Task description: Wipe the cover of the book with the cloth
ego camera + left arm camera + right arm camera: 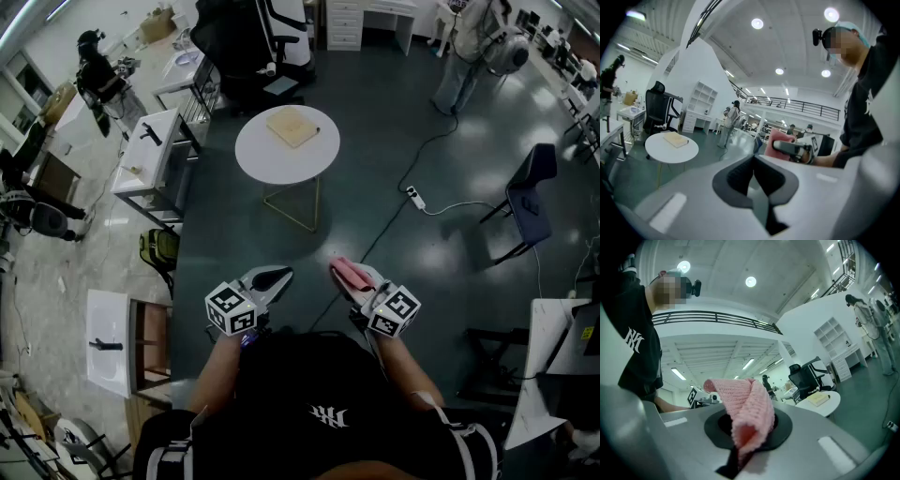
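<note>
- Looking down, we see a dark grey-green floor (394,141) filling most of the head view, with desks and shelving along its left and far edges.
- We find a round white table (281,155) on thin gold legs standing far ahead of us, roughly in line with the gap between our two hands.
- We note a black office chair (248,47) beyond the table, and a dark blue chair (530,192) well off to the right.
- We see the book (292,127) lying flat on the far half of the tabletop, pale tan cover up. It is well apart from both grippers, and neither is over it or touching it.
- We hold the left gripper (272,278) near our body, angled a little downward towards the table. In the left gripper view its jaws are clenched together with nothing between the dark pads, and the book (676,139) shows small and far to the left of them.
- We hold the right gripper (354,279) just right of the left one, about level. Its jaws are clamped on the cloth.
- We see the cloth (345,270), a pink knitted piece, folded over and rising out of the right jaws. In the right gripper view the cloth (747,411) fills the middle of the jaws, while the book (818,399) sits far off to the right on the table.
</note>
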`<action>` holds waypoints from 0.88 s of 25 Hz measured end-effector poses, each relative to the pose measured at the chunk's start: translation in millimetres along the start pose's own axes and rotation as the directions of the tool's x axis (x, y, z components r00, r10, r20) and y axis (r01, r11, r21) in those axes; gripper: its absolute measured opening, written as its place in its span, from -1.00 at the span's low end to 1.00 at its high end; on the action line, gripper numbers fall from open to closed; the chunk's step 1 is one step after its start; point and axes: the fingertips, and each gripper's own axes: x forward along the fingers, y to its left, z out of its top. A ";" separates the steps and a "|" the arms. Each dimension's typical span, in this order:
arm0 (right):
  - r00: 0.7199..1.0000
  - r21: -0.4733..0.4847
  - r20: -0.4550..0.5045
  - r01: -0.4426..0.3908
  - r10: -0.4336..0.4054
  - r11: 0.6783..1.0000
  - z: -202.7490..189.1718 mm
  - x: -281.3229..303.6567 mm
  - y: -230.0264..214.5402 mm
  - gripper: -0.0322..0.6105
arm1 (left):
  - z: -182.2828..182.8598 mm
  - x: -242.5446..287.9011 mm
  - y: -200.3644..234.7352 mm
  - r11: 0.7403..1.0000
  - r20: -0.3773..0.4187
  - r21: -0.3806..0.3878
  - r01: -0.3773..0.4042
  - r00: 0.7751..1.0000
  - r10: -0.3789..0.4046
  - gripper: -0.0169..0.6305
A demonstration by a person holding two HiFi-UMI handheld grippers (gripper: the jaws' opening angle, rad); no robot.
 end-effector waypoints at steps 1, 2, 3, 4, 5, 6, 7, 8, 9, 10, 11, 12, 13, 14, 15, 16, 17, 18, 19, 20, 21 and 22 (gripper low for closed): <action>1.000 0.001 -0.004 0.000 0.000 1.000 0.4 -3.5 -3.9 -0.88 | 1.8 4.6 -2.7 1.000 0.002 0.005 -0.001 1.000 0.001 -0.94; 1.000 0.002 -0.006 0.000 0.000 1.000 1.0 -6.8 -7.5 -0.88 | 3.7 8.5 -5.6 1.000 0.006 0.009 -0.002 1.000 0.001 -0.94; 1.000 0.001 -0.006 -0.001 0.001 1.000 2.1 -9.8 -10.6 -0.88 | 5.4 11.0 -8.8 1.000 0.012 0.010 -0.004 1.000 0.003 -0.94; 1.000 0.000 -0.005 -0.001 0.001 1.000 3.4 -12.1 -13.1 -0.88 | 6.7 11.7 -11.8 1.000 0.019 0.009 -0.007 1.000 0.007 -0.94; 1.000 -0.001 -0.001 -0.001 0.001 1.000 5.1 -13.4 -15.1 -0.88 | 7.8 10.9 -13.7 1.000 0.026 0.008 -0.014 1.000 0.014 -0.94; 1.000 -0.003 0.005 -0.002 0.002 1.000 7.2 -13.1 -17.0 -0.88 | 9.0 9.0 -14.1 1.000 0.029 0.009 -0.023 0.999 0.023 -0.94; 1.000 -0.007 0.013 -0.004 0.004 1.000 9.8 -11.4 -18.8 -0.88 | 10.6 6.7 -13.2 0.999 0.029 0.015 -0.033 0.999 0.033 -0.94; 1.000 -0.012 0.020 -0.007 0.007 1.000 12.5 -8.9 -20.3 -0.88 | 12.4 4.0 -12.0 0.999 0.028 0.022 -0.043 0.999 0.042 -0.94; 1.000 -0.016 0.026 -0.012 0.012 1.000 14.3 -6.3 -21.5 -0.88 | 13.6 1.0 -11.2 0.998 0.028 0.029 -0.052 0.998 0.051 -0.94; 0.999 -0.020 0.028 -0.015 0.015 1.000 14.8 -3.8 -22.2 -0.88 | 13.6 -2.3 -10.6 0.998 0.029 0.032 -0.061 0.998 0.060 -0.94; 0.999 -0.024 0.027 -0.015 0.016 1.000 13.9 -1.8 -22.6 -0.88 | 12.9 -5.6 -10.0 0.997 0.029 0.030 -0.070 0.997 0.069 -0.94; 1.000 -0.029 0.024 -0.012 0.013 0.999 11.6 -0.2 -22.7 -0.88 | 11.6 -8.5 -9.4 0.997 0.030 0.026 -0.077 0.997 0.076 -0.94; 1.000 -0.036 0.018 -0.006 0.007 0.999 8.7 1.1 -22.7 -0.88 | 10.2 -11.1 -8.4 0.996 0.030 0.021 -0.082 0.996 0.081 -0.94; 1.000 -0.042 0.013 0.000 0.000 0.999 6.1 2.5 -22.2 -0.87 | 8.8 -13.4 -6.7 0.996 0.031 0.015 -0.086 0.996 0.085 -0.94; 1.000 -0.046 0.008 0.005 -0.005 0.999 4.2 4.6 -21.1 -0.87 | 7.8 -15.8 -3.6 0.996 0.033 0.008 -0.089 0.996 0.089 -0.94; 1.000 -0.050 0.002 0.008 -0.008 0.999 3.1 7.5 -19.5 -0.86 | 7.4 -18.2 1.5 0.996 0.039 -0.002 -0.091 0.995 0.091 -0.94; 1.000 -0.057 -0.005 0.010 -0.011 0.998 2.6 10.8 -17.6 -0.86 | 8.0 -20.2 8.4 0.996 0.049 -0.016 -0.088 0.995 0.089 -0.94; 1.000 -0.067 -0.015 0.017 -0.018 0.998 2.4 14.0 -16.2 -0.86 | 9.5 -21.4 16.3 0.996 0.062 -0.033 -0.078 0.995 0.080 -0.94; 0.999 -0.082 -0.025 0.030 -0.032 0.996 2.0 16.8 -15.8 -0.86 | 11.8 -21.2 24.5 0.997 0.076 -0.049 -0.060 0.995 0.064 -0.94; 0.998 -0.098 -0.036 0.046 -0.050 0.994 0.6 19.5 -16.7 -0.86 | 14.5 -20.1 32.3 0.997 0.088 -0.060 -0.038 0.995 0.043 -0.94; 0.997 -0.111 -0.049 0.061 -0.067 0.992 -2.4 22.3 -18.5 -0.86 | 16.7 -18.6 39.2 0.998 0.096 -0.064 -0.017 0.995 0.023 -0.94; 0.995 -0.118 -0.065 0.072 -0.080 0.990 -6.8 25.0 -20.8 -0.86 | 18.1 -16.8 44.9 0.998 0.098 -0.063 -0.001 0.995 0.008 -0.94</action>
